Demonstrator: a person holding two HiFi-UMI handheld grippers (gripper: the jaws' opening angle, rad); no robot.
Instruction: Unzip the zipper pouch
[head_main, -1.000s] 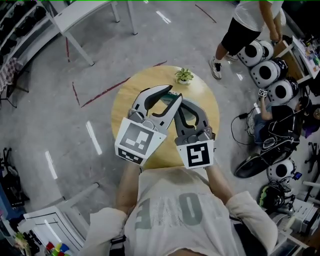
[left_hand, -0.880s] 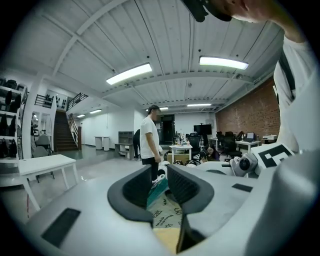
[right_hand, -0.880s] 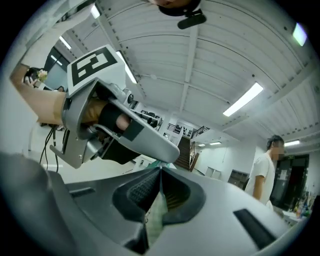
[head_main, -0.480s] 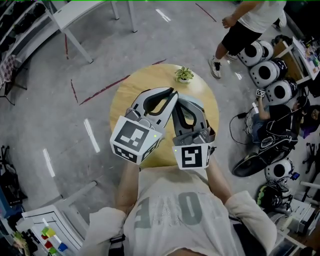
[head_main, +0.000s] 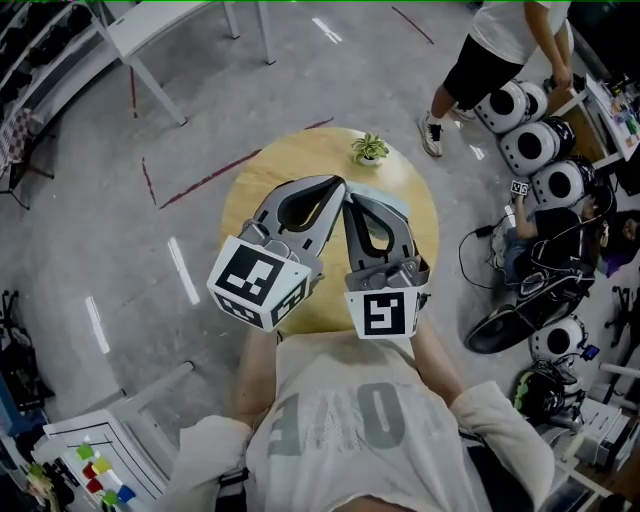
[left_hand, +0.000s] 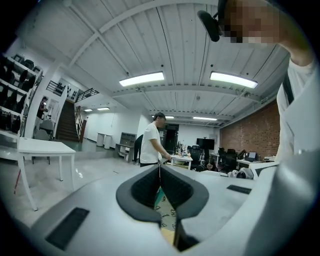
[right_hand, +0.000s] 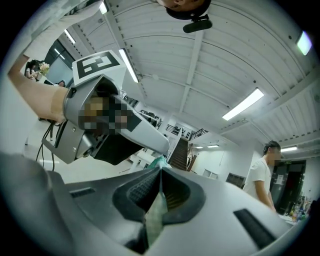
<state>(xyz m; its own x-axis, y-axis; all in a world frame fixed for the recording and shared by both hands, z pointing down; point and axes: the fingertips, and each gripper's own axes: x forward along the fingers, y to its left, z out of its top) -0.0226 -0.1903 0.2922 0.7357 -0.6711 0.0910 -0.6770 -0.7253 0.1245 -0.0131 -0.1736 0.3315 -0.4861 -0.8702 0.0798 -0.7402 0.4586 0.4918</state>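
Observation:
In the head view both grippers are held up over the round wooden table (head_main: 245, 200), and their tips meet in the middle. The zipper pouch (head_main: 364, 188) shows only as a pale teal sliver beside the tips. My left gripper (head_main: 339, 184) is shut. In the left gripper view (left_hand: 160, 168) patterned teal and cream pouch fabric (left_hand: 167, 212) sits in the gap behind its closed tips. My right gripper (head_main: 347, 198) is shut on the pouch too. In the right gripper view (right_hand: 160, 169) a strip of greenish fabric (right_hand: 156, 216) is pinched between the pads. Which part of the pouch each gripper holds is hidden.
A small potted plant (head_main: 368, 150) stands at the table's far edge. A person (head_main: 492, 52) stands on the grey floor at the back right, near several white round machines (head_main: 540, 146) and cables. A white table (head_main: 150, 28) is at the back left.
The left gripper's jaws have gone from open to shut at the pouch. Its marker cube has shifted a little left and down. The right gripper has stayed shut and almost still.

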